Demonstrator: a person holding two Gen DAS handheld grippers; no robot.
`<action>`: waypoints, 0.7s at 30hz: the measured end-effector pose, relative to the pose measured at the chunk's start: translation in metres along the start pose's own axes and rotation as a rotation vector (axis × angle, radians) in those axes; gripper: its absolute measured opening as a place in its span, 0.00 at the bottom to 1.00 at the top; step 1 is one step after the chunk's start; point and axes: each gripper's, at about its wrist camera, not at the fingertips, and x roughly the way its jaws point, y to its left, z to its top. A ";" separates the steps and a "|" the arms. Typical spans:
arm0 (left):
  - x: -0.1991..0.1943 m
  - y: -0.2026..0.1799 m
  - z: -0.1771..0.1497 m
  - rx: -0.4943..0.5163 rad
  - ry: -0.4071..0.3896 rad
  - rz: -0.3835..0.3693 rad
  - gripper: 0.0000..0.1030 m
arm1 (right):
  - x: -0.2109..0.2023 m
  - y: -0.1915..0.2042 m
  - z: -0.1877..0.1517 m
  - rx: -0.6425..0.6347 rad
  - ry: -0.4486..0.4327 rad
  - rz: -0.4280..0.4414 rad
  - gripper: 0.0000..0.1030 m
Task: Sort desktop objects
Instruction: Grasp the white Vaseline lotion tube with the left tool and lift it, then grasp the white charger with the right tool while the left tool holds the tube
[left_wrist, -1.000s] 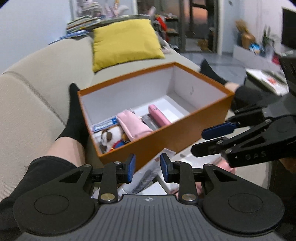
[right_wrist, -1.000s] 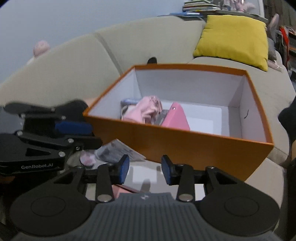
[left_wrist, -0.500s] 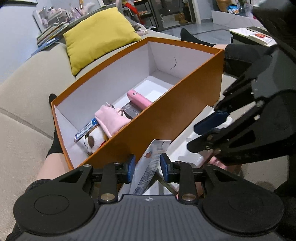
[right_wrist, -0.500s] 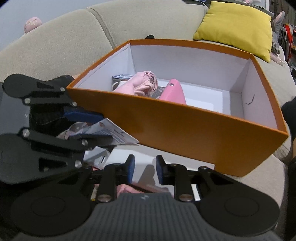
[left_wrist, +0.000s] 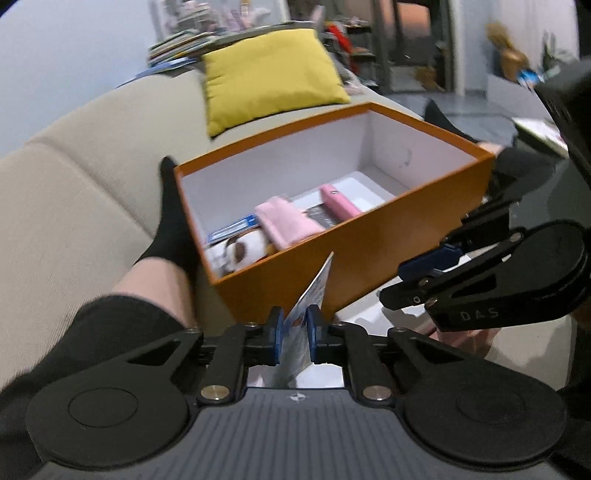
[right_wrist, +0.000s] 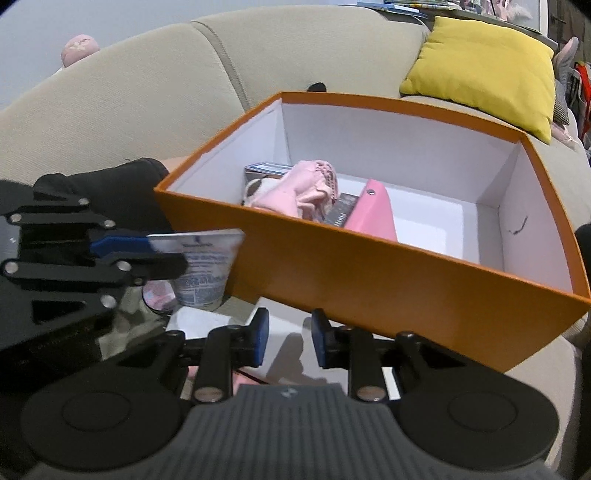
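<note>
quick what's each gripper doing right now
left gripper: shut on the tube, outside the orange box.
right gripper: open, holding nothing.
</note>
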 end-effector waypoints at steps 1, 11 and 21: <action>-0.003 0.003 0.000 -0.025 0.001 0.000 0.14 | -0.001 0.001 0.001 -0.002 -0.003 0.001 0.26; -0.035 0.015 -0.005 -0.117 0.016 0.018 0.13 | -0.008 0.011 0.002 -0.001 -0.011 0.000 0.26; -0.037 0.016 -0.026 -0.150 0.131 0.033 0.13 | -0.007 0.027 -0.007 -0.028 0.018 0.030 0.26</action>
